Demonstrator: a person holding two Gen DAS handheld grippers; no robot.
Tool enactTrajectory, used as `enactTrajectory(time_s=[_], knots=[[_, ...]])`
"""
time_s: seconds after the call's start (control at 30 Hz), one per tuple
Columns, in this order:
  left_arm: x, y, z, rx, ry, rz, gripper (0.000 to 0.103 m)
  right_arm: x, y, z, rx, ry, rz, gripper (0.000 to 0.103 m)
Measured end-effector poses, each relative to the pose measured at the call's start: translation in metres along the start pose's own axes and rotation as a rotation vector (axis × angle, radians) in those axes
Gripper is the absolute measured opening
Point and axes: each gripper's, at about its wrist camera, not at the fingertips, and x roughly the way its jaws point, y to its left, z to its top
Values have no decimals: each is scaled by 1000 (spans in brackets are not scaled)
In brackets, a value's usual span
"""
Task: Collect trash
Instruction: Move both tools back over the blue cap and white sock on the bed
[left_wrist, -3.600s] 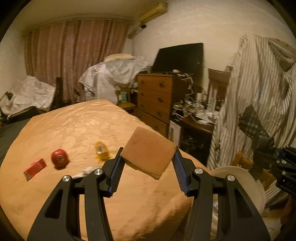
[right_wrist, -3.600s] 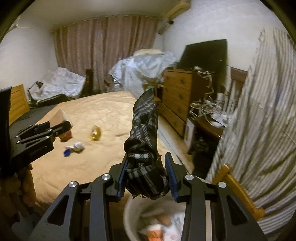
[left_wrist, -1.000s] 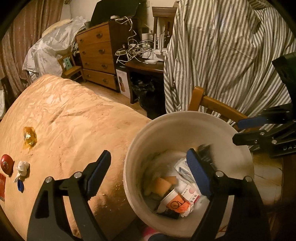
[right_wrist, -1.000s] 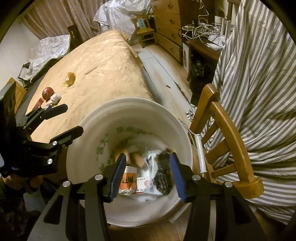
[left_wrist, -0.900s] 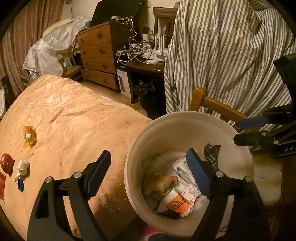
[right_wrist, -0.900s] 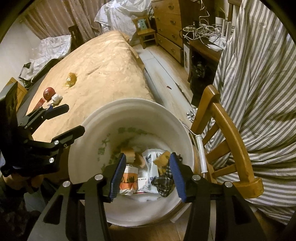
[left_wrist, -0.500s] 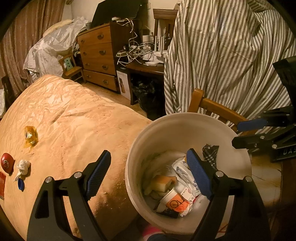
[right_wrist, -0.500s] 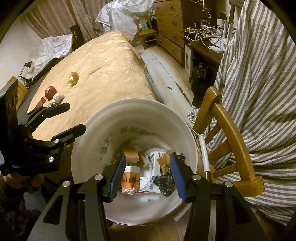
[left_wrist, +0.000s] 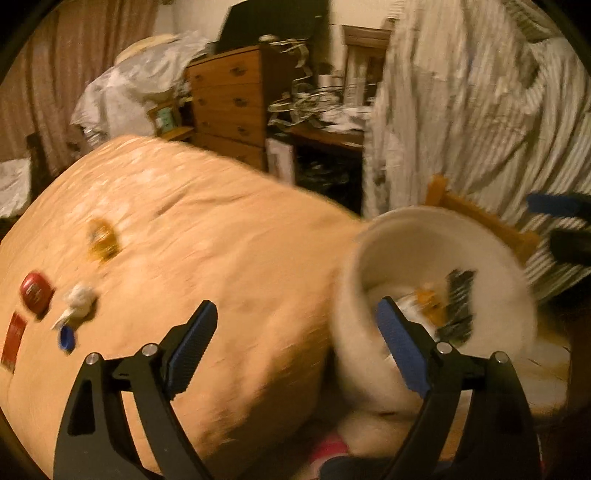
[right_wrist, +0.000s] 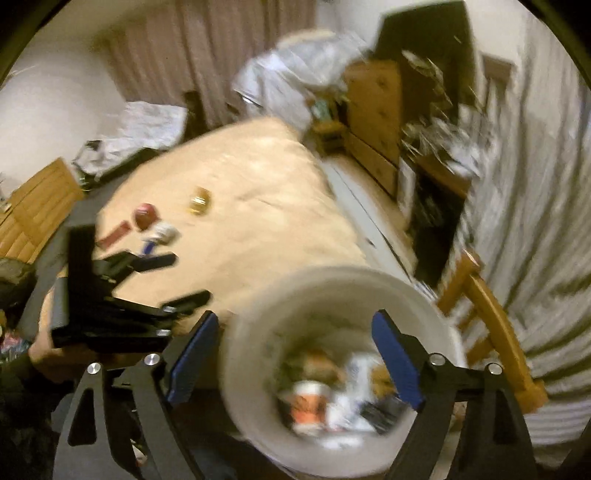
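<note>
Your bed (left_wrist: 207, 236) fills the room's left; the white bin (right_wrist: 258, 314) sits at 5 o'clock, contents blurred. Both hand-held grippers, left (left_wrist: 295, 332) and right (right_wrist: 291, 347), are opening, empty.

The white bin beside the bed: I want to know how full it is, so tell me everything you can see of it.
The white bin is a round, open-topped bucket, apparently plastic, with a faint green print inside its wall. It stands upright on the floor against the edge of the tan bed cover, with a wooden chair on its other side. Trash covers its bottom only: an orange-printed cup, white wrappers, a checked cloth. Most of the wall shows bare. Nothing grips it; blur hides finer detail.
</note>
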Motion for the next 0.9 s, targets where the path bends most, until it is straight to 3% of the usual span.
enactTrajectory(time_s=[0.13,0.27,0.37,0.5,0.9], knots=[[-6,61,-27,-77,18,72,85,12,61,2,-75,-45,90,89],[-12,136,-55,-190,40,170,85,45,118,-4,-130,-18,173,89],[-11,202,-78,-324,58,270,85,71,145,-8,-132,10,213,89],[4,267,-99,-455,90,345,85,100,169,-14,-131,28,231,89],[55,292,-75,-483,64,308,85,164,191,-7,-125,42,230,89]])
